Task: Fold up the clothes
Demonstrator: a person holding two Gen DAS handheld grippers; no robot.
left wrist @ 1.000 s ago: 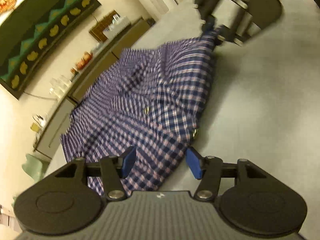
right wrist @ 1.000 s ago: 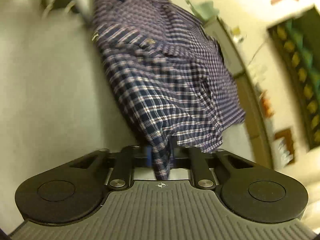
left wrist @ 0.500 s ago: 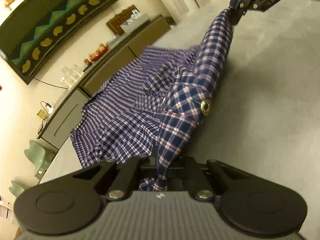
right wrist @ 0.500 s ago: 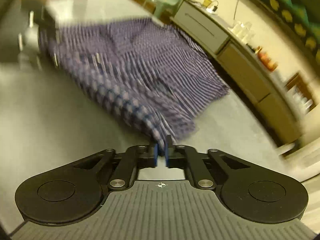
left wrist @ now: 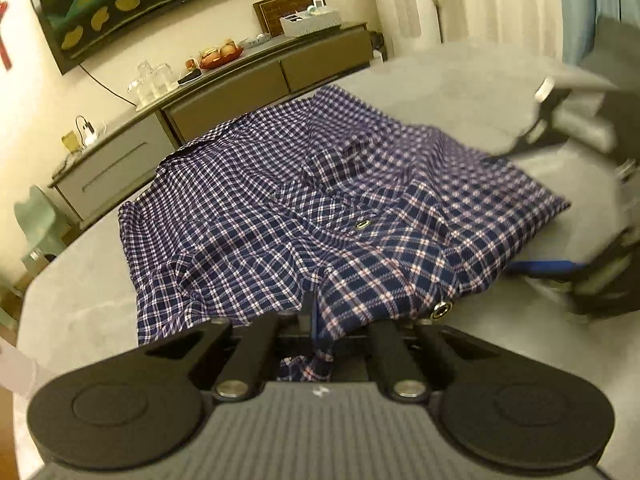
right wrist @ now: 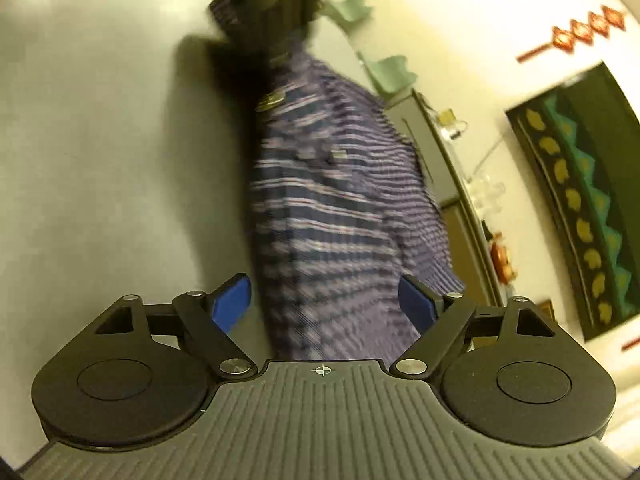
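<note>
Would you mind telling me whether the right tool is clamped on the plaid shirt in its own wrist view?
No, the right tool is spread wide, its blue pads standing apart on either side of the plaid shirt.

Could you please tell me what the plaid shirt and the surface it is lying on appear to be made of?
The shirt looks like thin woven cloth, probably cotton: a navy, white and pink check that creases softly, with shiny metal-looking snaps. The table surface beneath looks matte grey, possibly felt or a fabric cover; the picture leaves that open.
</note>
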